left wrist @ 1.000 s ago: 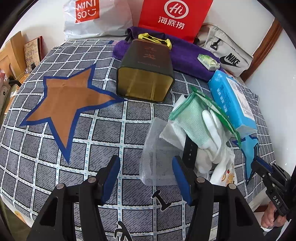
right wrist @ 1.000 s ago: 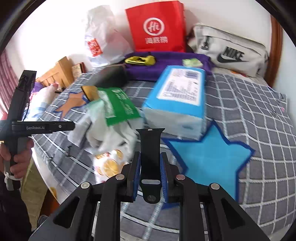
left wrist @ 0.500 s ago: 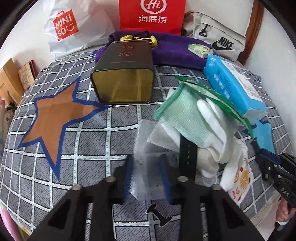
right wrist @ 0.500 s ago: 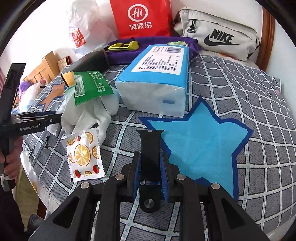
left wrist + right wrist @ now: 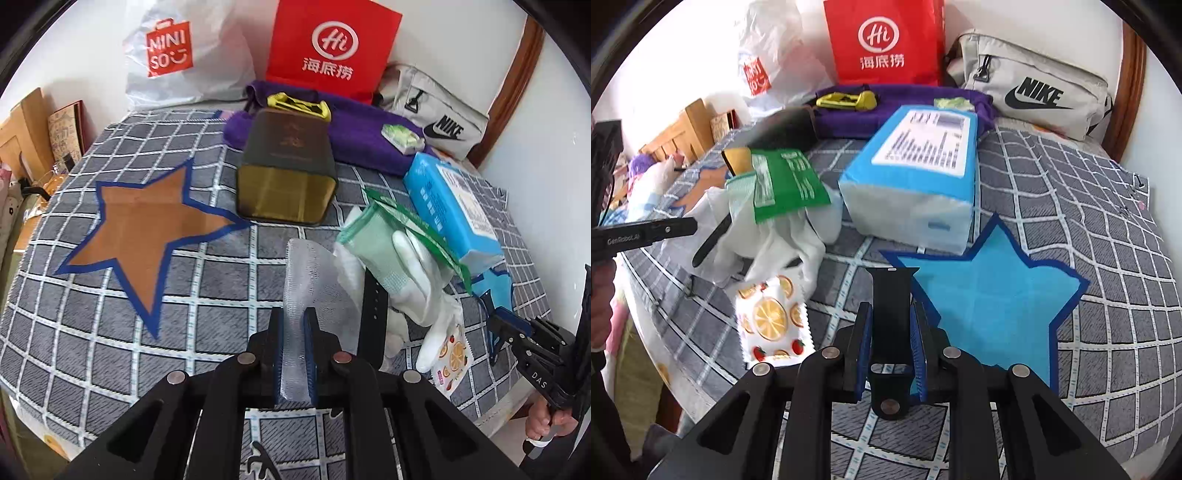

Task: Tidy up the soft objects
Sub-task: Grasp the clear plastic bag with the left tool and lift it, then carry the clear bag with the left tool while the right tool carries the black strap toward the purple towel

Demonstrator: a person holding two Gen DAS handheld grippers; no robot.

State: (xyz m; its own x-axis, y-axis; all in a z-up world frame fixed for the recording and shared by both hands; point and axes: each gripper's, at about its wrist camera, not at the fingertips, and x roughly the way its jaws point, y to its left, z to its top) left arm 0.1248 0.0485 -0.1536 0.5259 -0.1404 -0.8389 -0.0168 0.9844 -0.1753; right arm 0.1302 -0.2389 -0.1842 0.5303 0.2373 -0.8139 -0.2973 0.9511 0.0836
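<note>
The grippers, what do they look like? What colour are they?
Both are black. The left gripper and right gripper each have two flat fingers lined with blue pads, angular open-frame arms, and round silver bolts. Seen from outside, the bodies carry white lettering: "DAS" and "GenRobot.AI".

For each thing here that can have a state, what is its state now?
left gripper: shut on clear mesh bag
right gripper: shut on black strap
metal tin: on its side, open
tissue pack: lying flat
white gloves: piled
</note>
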